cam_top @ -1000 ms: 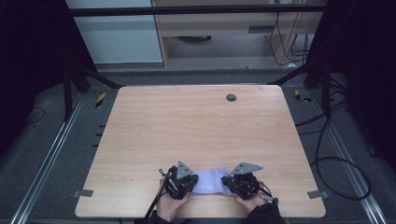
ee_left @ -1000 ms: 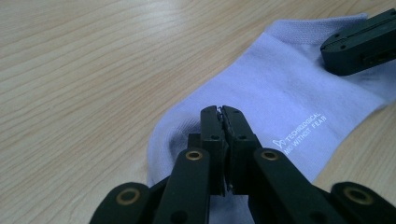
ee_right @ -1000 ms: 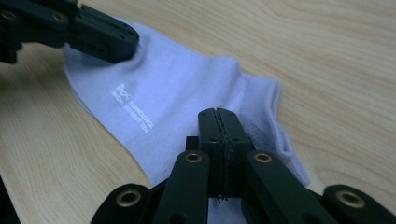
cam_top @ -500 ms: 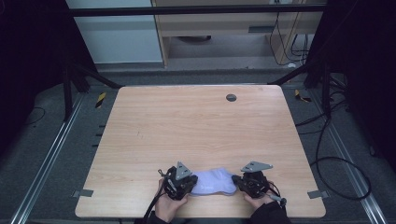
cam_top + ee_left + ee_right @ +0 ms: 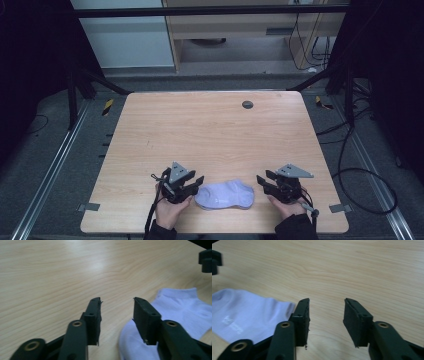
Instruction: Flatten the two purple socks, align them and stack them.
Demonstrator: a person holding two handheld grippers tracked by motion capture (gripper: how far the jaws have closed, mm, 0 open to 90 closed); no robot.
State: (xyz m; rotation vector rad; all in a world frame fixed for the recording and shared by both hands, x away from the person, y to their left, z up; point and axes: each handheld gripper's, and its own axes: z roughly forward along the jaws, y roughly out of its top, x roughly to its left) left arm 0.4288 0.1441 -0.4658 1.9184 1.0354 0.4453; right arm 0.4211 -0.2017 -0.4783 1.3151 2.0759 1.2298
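**Now both grippers stand open beside the sock**

Seen from the high view, the left gripper point(image 5: 198, 183) and right gripper point(image 5: 262, 180) flank a pale sock point(image 5: 225, 195) lying flat on the wooden table point(image 5: 215, 135); a dark round grommet point(image 5: 247, 104) sits far beyond them, nothing between.

Left gripper view: the jaws, just opened, stand apart over bare wood, the sock point(image 5: 180, 315) beneath and beyond the right-hand jaw.

Right gripper view: jaws likewise just opened, nothing between; faint printing shows on the sock point(image 5: 249, 315), just beside the left-hand jaw.

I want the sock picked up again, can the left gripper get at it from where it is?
Probably yes: the left gripper is open right beside the sock, with nothing between them on the table.
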